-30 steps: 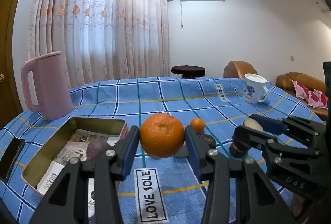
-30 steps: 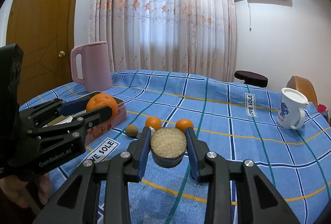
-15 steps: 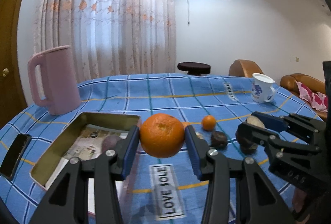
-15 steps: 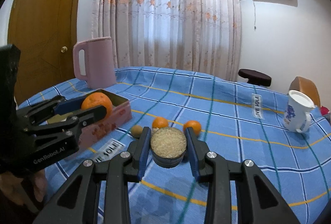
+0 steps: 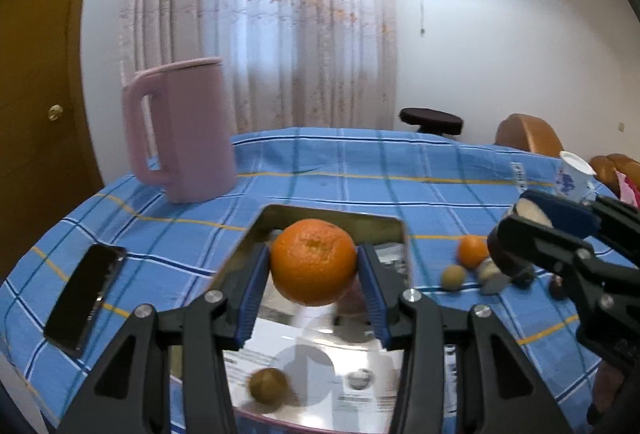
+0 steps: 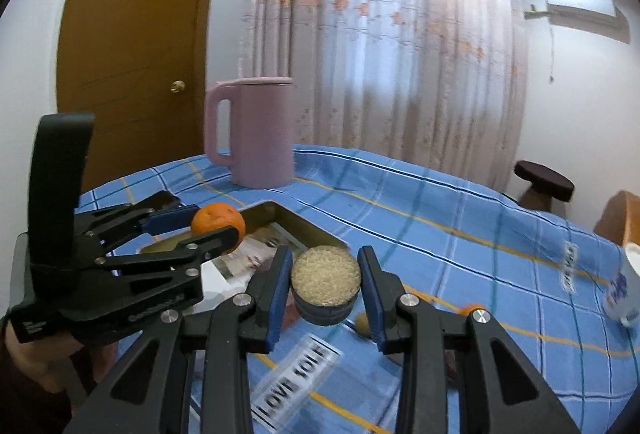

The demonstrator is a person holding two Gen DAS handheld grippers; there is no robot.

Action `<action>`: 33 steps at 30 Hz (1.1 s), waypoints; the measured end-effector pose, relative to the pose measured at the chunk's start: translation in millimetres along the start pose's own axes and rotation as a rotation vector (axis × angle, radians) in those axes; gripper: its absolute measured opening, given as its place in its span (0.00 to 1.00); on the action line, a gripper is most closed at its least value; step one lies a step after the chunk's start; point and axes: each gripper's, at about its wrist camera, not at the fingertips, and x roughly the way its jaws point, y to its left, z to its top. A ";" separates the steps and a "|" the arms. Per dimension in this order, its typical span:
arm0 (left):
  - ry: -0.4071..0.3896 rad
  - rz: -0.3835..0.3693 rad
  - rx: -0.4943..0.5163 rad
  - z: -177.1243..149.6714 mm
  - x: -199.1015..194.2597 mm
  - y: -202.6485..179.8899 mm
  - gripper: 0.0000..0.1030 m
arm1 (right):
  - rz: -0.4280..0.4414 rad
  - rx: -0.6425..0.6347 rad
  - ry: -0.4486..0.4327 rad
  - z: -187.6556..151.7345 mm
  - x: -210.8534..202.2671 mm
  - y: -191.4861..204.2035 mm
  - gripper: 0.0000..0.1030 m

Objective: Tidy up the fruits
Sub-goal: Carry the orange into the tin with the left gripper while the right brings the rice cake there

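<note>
The left gripper (image 5: pixel 314 288) is occupying the lower centre of the left wrist view, its fingers (image 5: pixel 252 294) closing narrowly on a large orange (image 5: pixel 314 261) and pressing it from both sides. The orange is hanging above the open tin box (image 5: pixel 394 230), which is sitting on the desk (image 5: pixel 320 169) under a blue checked cloth. Inside the box, 1 small brown fruit (image 5: pixel 267 385) is lying on printed paper at the lower centre of the frame.

The right gripper (image 6: pixel 325 288) is filling the lower centre of the right wrist view, its fingers (image 6: pixel 278 286) nearly together and gripping a dark halved fruit (image 6: pixel 325 286) with its pale cut face turned up. This fruit is hovering just right of the box's near corner.

At the right of the left wrist view, 1 small orange (image 5: pixel 472 252) and 1 small brown fruit (image 5: pixel 453 277) are lying on the cloth beside the box, together with other blurred fruits that cannot be identified.

At the left edge, a dark phone (image 5: pixel 84 300) is lying flat on the cloth. Further back, a pink jug (image 5: pixel 184 129) is standing upright at the upper left, and a white mug (image 5: pixel 572 175) is standing at the far right.
</note>
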 end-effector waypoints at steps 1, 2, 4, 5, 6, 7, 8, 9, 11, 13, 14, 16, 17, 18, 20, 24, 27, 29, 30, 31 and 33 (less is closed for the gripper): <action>0.003 0.005 -0.001 -0.4 0.6 4.7 0.45 | 0.007 -0.004 0.001 1.4 2.3 2.9 0.35; 0.005 0.014 0.000 -0.4 1.6 8.2 0.45 | 0.020 -0.008 0.004 2.6 6.4 7.3 0.35; 0.013 0.026 0.002 -1.2 4.2 14.8 0.46 | 0.041 -0.017 0.014 4.0 14.8 15.7 0.35; 0.020 0.029 0.002 -1.8 5.9 18.0 0.46 | 0.048 -0.022 0.019 4.4 18.6 19.1 0.35; 0.026 0.032 0.004 -2.1 7.5 20.5 0.46 | 0.055 -0.027 0.025 4.4 22.5 22.5 0.35; 0.030 0.034 0.006 -2.4 9.1 22.6 0.46 | 0.062 -0.030 0.029 4.7 25.3 25.2 0.35; 0.035 0.036 0.014 -3.0 11.0 24.2 0.46 | 0.072 -0.031 0.034 4.7 29.0 28.7 0.35; 0.041 0.036 0.017 -2.8 12.8 25.6 0.45 | 0.080 -0.030 0.038 4.8 31.3 30.8 0.35; 0.054 0.037 0.013 -2.7 15.8 30.2 0.45 | 0.098 -0.026 0.044 4.5 36.1 35.3 0.35; 0.065 0.037 0.012 -2.4 19.1 34.9 0.45 | 0.112 -0.027 0.054 3.0 41.3 40.0 0.35; 0.071 0.036 0.008 -2.7 20.6 36.7 0.45 | 0.116 -0.028 0.060 2.3 43.8 41.2 0.35; 0.079 0.036 0.002 -2.9 22.7 39.1 0.45 | 0.126 -0.029 0.076 0.7 49.3 44.0 0.35; 0.082 0.039 0.007 -3.5 23.7 39.5 0.45 | 0.134 -0.025 0.085 -0.9 53.3 45.4 0.35; 0.085 0.041 0.009 -3.8 24.3 40.2 0.45 | 0.140 -0.022 0.092 -2.1 55.8 45.9 0.35; 0.093 0.045 0.007 -5.2 26.4 42.0 0.45 | 0.149 -0.018 0.106 -5.0 60.2 46.9 0.35; 0.101 0.048 0.006 -7.3 28.7 43.2 0.46 | 0.157 -0.027 0.139 -11.6 66.4 50.7 0.35; 0.103 0.050 0.008 -7.7 29.6 42.6 0.46 | 0.165 -0.018 0.154 -14.8 69.5 50.9 0.35; 0.103 0.053 0.014 -7.7 29.1 42.9 0.46 | 0.172 -0.008 0.163 -16.2 71.4 49.1 0.35; 0.105 0.055 0.018 -7.9 29.2 43.3 0.48 | 0.182 -0.002 0.174 -16.5 73.1 48.1 0.35; 0.107 0.057 0.020 -7.9 29.2 43.6 0.48 | 0.194 0.003 0.183 -17.1 73.9 47.5 0.35; 0.109 0.053 0.017 -8.5 28.2 43.9 0.49 | 0.196 0.003 0.178 -17.2 73.2 47.1 0.35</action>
